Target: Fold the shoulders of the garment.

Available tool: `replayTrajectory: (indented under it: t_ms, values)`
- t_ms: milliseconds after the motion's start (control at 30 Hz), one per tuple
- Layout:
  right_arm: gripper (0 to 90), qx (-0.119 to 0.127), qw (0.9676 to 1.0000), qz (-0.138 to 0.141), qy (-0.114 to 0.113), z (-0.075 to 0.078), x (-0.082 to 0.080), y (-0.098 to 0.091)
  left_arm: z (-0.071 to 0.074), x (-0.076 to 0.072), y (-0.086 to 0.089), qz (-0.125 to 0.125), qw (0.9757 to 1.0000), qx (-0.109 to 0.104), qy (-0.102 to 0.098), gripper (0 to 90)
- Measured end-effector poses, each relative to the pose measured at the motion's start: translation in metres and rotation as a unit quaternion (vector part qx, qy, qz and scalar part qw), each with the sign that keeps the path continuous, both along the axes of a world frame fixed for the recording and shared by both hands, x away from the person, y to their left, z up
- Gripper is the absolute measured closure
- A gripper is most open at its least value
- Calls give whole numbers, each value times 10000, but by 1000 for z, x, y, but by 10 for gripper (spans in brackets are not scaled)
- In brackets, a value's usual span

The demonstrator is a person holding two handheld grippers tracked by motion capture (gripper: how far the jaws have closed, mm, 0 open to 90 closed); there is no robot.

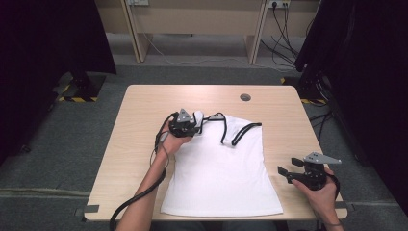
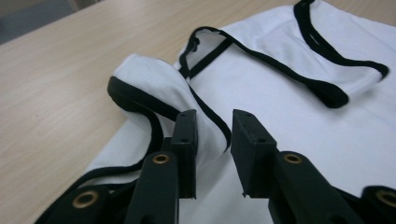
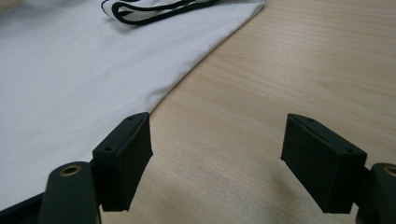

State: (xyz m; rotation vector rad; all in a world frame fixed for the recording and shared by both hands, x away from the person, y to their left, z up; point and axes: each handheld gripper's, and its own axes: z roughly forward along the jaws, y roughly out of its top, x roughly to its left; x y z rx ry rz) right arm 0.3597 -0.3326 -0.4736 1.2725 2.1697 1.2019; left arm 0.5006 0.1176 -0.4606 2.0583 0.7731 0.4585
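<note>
A white tank top (image 1: pixel 221 168) with black trim is lying flat on the wooden surface (image 1: pixel 139 103), its hem running along the near edge and its straps reaching toward the middle. The strap on the left side (image 2: pixel 154 88) is lying bunched and folded over on itself, its black edging curling up, while the other strap (image 1: pixel 240 132) is lying looped on the cloth.

The left tool (image 1: pixel 185 126) is resting at the top left corner of the garment, over that bunched strap. In the left gripper view its jaws are standing a little apart, with a fold of the white cloth and its black trim passing between them; the pads are not pressing on it, and the fabric is touching only the left-hand jaw.

The right tool (image 1: pixel 284 174) is hovering near the right edge of the surface, just beside the garment's lower right side. Its jaws are spread wide, with nothing between them but bare wood; one jaw tip is sitting just at the cloth's edge (image 3: pixel 187 74).
</note>
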Motion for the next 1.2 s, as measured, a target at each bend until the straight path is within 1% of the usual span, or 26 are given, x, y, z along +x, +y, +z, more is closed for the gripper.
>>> replayTrajectory:
  t_ms: [33, 100, 200, 233, 333, 367, 467, 533, 600, 700, 867, 900, 933, 1000, 1067, 1200]
  values:
    - [247, 3, 10000, -2, 1, 0, 0, 0, 1, -1, 0, -36, 10000, 31, 10, 687]
    - [246, 2, 10000, -9, 0, 0, 0, -1, 4, -3, 1, -97, 9999, 17, 47, 664]
    - [246, -4, 10000, -8, -2, 0, 0, -1, 11, -2, 5, 16, 10000, -57, -5, 636]
    - [246, -3, 10000, -4, -4, 0, 0, 0, 13, 0, 7, 39, 10000, -80, -23, 626]
    - [245, 3, 10000, -6, -7, 1, 0, -1, 20, 6, 9, 150, 9997, -216, 4, 591]
    - [244, 3, 10000, -11, -4, 0, 0, -1, 21, 7, 9, 176, 9996, -231, 11, 583]
    - [244, 2, 10000, -15, 9, 0, 0, -1, 24, 16, 10, 267, 9993, -259, 84, 553]
    - [244, 0, 10000, -5, 8, 0, 1, -1, 26, 24, 10, 351, 9988, -320, 150, 538]
    - [244, -2, 10000, 7, 12, 0, 0, -1, 27, 32, 11, 471, 9981, -354, 185, 520]
    - [244, 5, 10000, 10, 16, 0, 1, -1, 27, 44, 11, 495, 9971, -466, 349, 503]
    - [243, 1, 10000, 13, 27, -1, 1, -1, 27, 61, 11, 536, 9964, -436, 500, 487]
    - [243, -3, 10000, 14, 29, -1, 1, -1, 27, 61, 11, 536, 9964, -436, 500, 482]
    - [243, -3, 10000, 17, 28, -1, 1, -1, 26, 65, 11, 574, 9958, -447, 556, 478]
    - [243, -7, 10000, 24, 25, -1, 1, -1, 24, 68, 10, 574, 9959, -397, 581, 464]
    - [242, -4, 10000, 22, 29, -1, 1, -1, 23, 71, 10, 585, 9956, -417, 605, 458]
    - [243, -7, 10000, 25, 31, -1, 1, -1, 22, 74, 5, 506, 9957, -425, 649, 461]
